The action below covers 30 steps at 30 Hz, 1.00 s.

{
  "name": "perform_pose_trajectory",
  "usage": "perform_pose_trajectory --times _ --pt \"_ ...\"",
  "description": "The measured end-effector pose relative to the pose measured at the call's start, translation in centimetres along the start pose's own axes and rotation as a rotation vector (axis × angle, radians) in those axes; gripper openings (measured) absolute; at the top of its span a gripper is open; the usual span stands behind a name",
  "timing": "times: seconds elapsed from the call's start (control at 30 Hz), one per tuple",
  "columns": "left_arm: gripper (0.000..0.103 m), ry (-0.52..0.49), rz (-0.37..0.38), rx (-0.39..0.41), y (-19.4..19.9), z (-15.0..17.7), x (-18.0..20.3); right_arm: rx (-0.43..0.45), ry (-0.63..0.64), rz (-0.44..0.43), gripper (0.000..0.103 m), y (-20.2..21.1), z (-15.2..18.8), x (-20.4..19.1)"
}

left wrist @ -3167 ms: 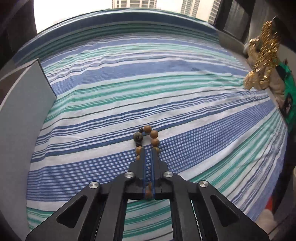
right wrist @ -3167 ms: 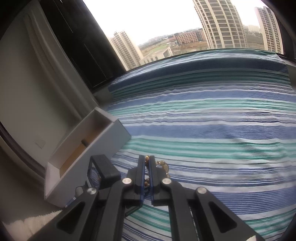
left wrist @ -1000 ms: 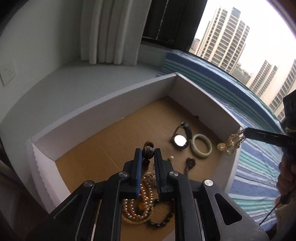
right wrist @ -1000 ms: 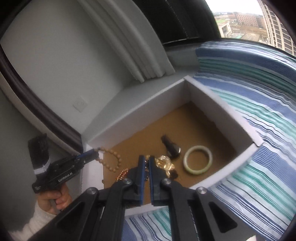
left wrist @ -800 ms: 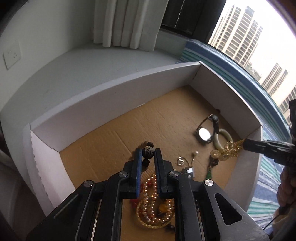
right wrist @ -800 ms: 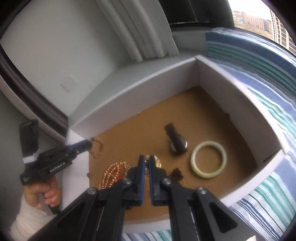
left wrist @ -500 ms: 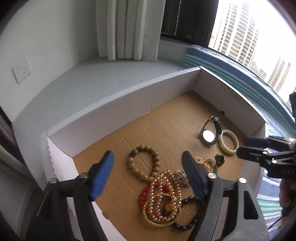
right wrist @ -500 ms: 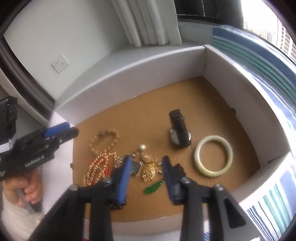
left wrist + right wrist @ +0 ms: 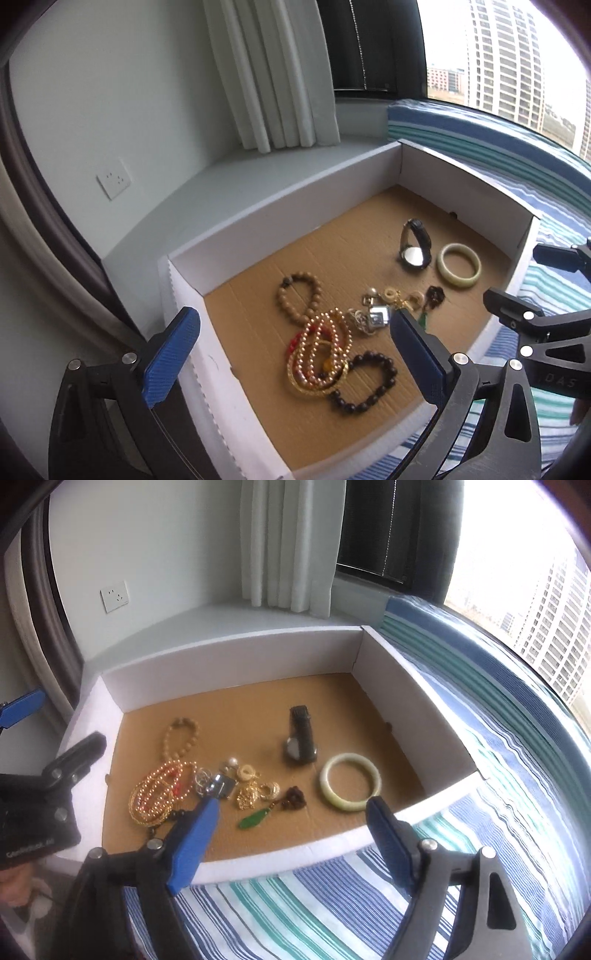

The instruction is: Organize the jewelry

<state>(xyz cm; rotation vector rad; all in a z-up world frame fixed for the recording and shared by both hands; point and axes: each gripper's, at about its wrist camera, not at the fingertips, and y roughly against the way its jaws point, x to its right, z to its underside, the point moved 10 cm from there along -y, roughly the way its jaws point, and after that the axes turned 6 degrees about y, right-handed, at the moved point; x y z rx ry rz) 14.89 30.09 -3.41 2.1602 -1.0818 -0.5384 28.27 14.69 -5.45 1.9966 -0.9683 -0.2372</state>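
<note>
Jewelry [image 9: 332, 332] heaped at frame centre on the cardboard floor of the white box [image 9: 280, 206].
Left gripper [image 9: 291, 350] and right gripper [image 9: 291, 830]: jaws just opened wide, nothing between them.

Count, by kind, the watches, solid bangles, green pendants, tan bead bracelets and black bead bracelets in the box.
Watch: 1
Solid bangle: 1
Green pendant: 1
Tan bead bracelet: 1
Black bead bracelet: 1
Total: 5
</note>
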Motion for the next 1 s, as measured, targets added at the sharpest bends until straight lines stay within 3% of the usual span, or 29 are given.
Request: perform_pose_trajectory --times 0.17,0.37,1.0 --pt "0.102 0.058 0.02 -0.068 0.4 1.5 0.2 0.045 -0.007 0.06 0.083 1.7 -0.3 0.6" --pt "0.102 0.112 0.017 -0.095 0.1 2.2 -0.3 0.077 -0.01 0.109 0.083 2.6 -0.9 0.8" --pt "0.102 0.158 -0.002 -0.058 0.2 2.0 -2.0 0.062 -0.006 0.083 0.083 2.0 -0.6 -0.5"
